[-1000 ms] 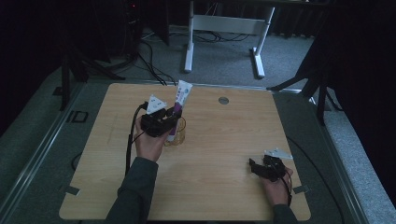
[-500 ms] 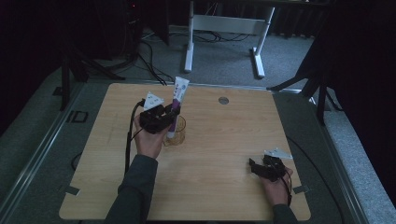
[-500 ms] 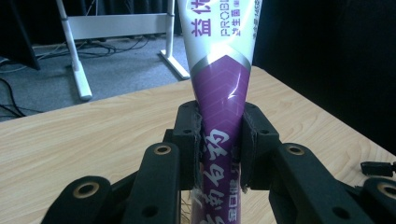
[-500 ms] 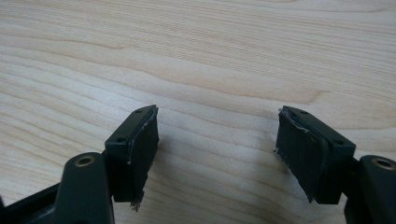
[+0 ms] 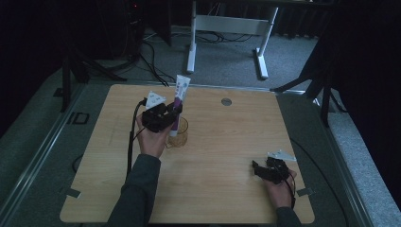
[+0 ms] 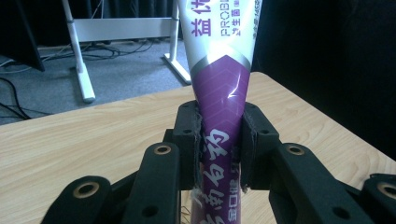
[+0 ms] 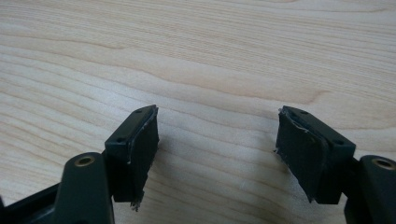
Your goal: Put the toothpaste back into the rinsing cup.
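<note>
Left tool point(image 6: 219, 140) pinches glossy tapered tube point(image 6: 224, 88).

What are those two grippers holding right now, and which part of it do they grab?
The left gripper clamps the purple-and-white tube around its purple lower body, over a glass cup. The right gripper is open, holding nothing.

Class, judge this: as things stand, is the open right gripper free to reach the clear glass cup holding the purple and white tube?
Probably yes. The right gripper sits open and empty, with bare wooden table between it and the clear glass cup; only the left gripper, clamped on the purple and white tube, crowds the far side.
</note>
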A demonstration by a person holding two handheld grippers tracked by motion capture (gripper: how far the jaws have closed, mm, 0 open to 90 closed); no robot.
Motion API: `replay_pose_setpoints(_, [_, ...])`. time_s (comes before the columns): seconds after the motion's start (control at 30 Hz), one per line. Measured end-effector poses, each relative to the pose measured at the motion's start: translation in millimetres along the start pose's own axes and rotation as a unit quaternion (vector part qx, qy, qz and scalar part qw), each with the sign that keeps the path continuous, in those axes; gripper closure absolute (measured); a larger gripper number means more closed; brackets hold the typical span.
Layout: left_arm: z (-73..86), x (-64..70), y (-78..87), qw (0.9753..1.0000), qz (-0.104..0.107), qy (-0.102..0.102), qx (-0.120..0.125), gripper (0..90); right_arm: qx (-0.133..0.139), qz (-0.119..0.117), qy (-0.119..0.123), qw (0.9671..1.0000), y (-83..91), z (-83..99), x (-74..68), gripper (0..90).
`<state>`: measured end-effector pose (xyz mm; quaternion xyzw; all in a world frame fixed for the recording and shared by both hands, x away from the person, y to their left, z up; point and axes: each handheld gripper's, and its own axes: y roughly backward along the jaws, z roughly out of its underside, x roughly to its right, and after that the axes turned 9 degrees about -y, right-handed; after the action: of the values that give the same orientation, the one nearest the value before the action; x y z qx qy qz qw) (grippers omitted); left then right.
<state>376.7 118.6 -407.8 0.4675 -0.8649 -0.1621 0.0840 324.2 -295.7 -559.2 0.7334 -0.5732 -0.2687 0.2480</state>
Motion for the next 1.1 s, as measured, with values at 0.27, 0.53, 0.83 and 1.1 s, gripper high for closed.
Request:
replay_pose_setpoints(0.27, [1.6,-2.0,-4.8,1.0000,-0.008,0.004,0.003,71.3,0.000,0.000,0.001,1.0000,0.0,0.0,0.0,29.6])
replay_pose_setpoints(0.53, [2.7,-2.4,-8.5,0.9999,-0.011,0.009,0.005,71.4,0.000,-0.001,0.001,1.0000,0.0,0.0,0.0,29.6])
replay_pose_setpoints(0.83, [3.3,-4.3,-10.1,0.9997,-0.017,0.014,0.012,71.3,0.000,-0.001,0.001,1.0000,0.0,0.0,0.0,29.5])
replay_pose_setpoints(1.1, [3.9,-6.8,-11.8,0.9994,-0.025,0.018,0.019,71.3,0.000,-0.001,0.001,1.0000,0.0,0.1,-0.1,29.6])
